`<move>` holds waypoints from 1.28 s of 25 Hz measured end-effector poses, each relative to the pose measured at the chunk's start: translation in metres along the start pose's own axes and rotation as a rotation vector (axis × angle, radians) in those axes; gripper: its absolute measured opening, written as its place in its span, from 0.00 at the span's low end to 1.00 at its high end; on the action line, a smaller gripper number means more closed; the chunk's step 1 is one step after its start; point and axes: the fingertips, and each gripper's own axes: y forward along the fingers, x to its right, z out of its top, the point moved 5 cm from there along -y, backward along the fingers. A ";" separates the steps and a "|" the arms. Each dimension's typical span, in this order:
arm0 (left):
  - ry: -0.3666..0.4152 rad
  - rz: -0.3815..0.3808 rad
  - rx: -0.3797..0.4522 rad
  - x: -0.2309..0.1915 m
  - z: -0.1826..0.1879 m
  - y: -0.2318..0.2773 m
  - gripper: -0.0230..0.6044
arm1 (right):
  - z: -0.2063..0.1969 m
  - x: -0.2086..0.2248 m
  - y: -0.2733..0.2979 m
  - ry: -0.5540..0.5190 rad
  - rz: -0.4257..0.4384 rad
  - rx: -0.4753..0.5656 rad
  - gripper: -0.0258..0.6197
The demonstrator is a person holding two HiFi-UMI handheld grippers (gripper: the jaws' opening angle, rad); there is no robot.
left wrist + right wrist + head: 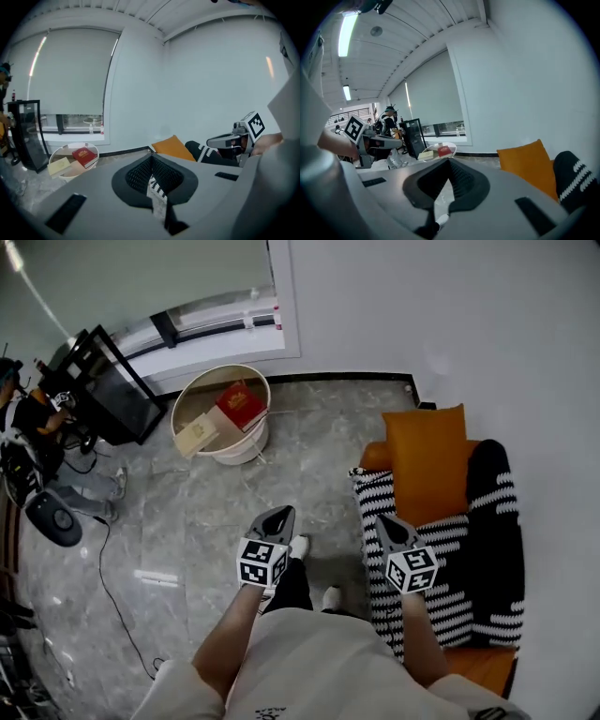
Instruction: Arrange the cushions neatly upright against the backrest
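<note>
Orange cushion (pixel 427 460), plain and square, against black-and-white striped cushion (pixel 450 542)

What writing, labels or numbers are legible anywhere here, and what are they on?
No text here is legible.
On the red book in the white tub: a gold cover mark, too small to read.
On the cream book beside it: nothing readable.
On the left gripper and right gripper: cubes with black-and-white square patterns, not letters.

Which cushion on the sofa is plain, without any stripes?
The orange cushion, the one farthest from the person in the head view. It has a single colour, while the striped cushions next to it are black and white.
</note>
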 end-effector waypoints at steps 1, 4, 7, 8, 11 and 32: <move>0.006 -0.023 -0.004 -0.003 0.004 0.016 0.07 | 0.001 0.008 0.004 0.006 -0.022 -0.002 0.08; 0.026 -0.098 -0.017 -0.014 0.018 0.067 0.07 | 0.012 0.032 0.018 0.026 -0.093 0.007 0.08; 0.075 -0.187 -0.033 -0.022 0.045 0.114 0.07 | 0.033 0.056 0.032 0.094 -0.174 0.047 0.08; 0.094 -0.221 -0.037 -0.024 0.053 0.129 0.07 | 0.039 0.063 0.036 0.119 -0.203 0.060 0.08; 0.137 -0.331 -0.048 -0.027 0.075 0.171 0.07 | 0.049 0.077 0.044 0.176 -0.312 0.082 0.08; 0.380 -0.822 -0.211 0.115 0.101 0.356 0.07 | -0.020 0.158 -0.041 0.503 -0.845 0.108 0.08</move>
